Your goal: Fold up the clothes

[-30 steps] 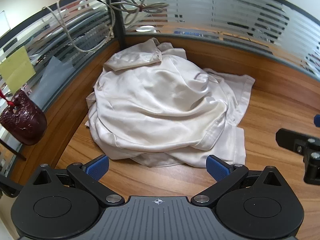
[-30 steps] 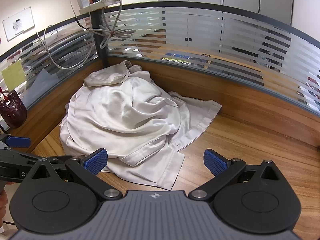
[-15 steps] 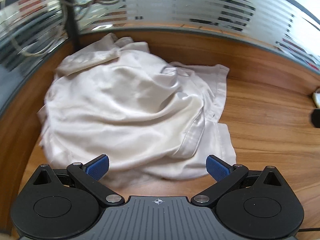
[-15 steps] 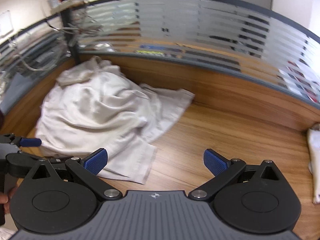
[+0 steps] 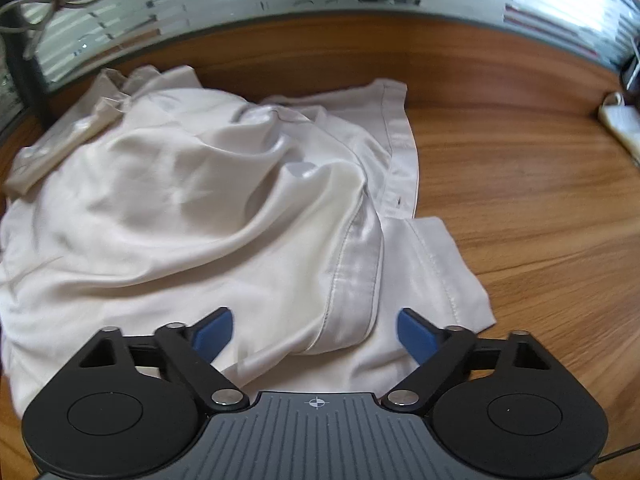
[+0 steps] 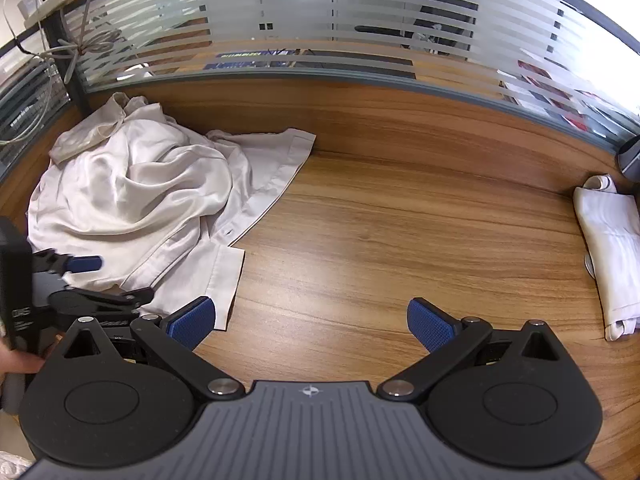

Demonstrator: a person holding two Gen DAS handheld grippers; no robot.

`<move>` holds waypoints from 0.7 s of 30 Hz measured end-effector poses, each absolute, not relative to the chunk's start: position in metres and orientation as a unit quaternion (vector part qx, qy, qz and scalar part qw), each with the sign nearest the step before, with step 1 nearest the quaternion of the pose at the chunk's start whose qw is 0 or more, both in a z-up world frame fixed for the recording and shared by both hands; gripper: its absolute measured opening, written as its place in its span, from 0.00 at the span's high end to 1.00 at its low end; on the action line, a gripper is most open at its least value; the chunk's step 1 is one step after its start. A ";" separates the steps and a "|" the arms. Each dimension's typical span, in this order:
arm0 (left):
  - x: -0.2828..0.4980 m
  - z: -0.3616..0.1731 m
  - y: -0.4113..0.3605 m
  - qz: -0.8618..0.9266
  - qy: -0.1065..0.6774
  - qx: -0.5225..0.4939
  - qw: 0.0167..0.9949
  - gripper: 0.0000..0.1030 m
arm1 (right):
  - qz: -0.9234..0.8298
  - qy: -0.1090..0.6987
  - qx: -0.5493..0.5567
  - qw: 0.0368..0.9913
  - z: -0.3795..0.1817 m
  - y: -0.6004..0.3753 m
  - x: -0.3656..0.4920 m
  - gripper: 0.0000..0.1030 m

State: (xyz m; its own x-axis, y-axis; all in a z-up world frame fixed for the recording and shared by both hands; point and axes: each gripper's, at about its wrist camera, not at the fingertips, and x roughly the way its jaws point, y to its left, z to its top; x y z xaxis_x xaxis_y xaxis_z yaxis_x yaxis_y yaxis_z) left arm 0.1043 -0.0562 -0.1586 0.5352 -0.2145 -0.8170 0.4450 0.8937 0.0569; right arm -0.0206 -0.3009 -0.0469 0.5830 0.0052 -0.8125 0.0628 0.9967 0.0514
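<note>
Wooden desk [image 6: 400, 232] inside striped glass partition [image 6: 360, 28]. Crumpled cream shirt [image 5: 192, 208] heaped in desk's left corner. Folded white garment [image 6: 612, 248] at far right. Left gripper [image 5: 314, 330] spread wide over shirt hem; right gripper [image 6: 310, 322] spread wide above bare wood, gripping nothing.

Both views are evenly and brightly lit by daylight. Strong glare is seen through the striped glass partition [image 6: 400, 40] at the upper right, where detail is washed out. A soft bright sheen is cast on the wooden desk [image 6: 400, 240]. The left wrist view is smeared by motion blur, while the right is sharp. Straight edges are bowed by fisheye distortion.
</note>
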 end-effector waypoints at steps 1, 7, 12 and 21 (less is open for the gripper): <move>0.107 -0.162 -0.058 -0.188 0.450 0.132 0.863 0.28 | -0.014 0.458 0.036 0.888 -0.047 -0.299 -0.020 0.00; 0.110 -0.161 -0.056 -0.193 0.448 0.105 0.867 0.74 | 0.000 0.468 0.039 0.883 -0.048 -0.296 -0.014 0.00; 0.098 -0.137 -0.048 -0.201 0.428 0.072 0.878 0.83 | 0.028 0.472 0.070 0.879 -0.049 -0.296 -0.004 0.00; 0.055 -0.088 -0.054 -0.262 0.385 0.056 0.883 0.83 | 0.124 0.486 0.217 0.838 -0.061 -0.283 0.040 0.00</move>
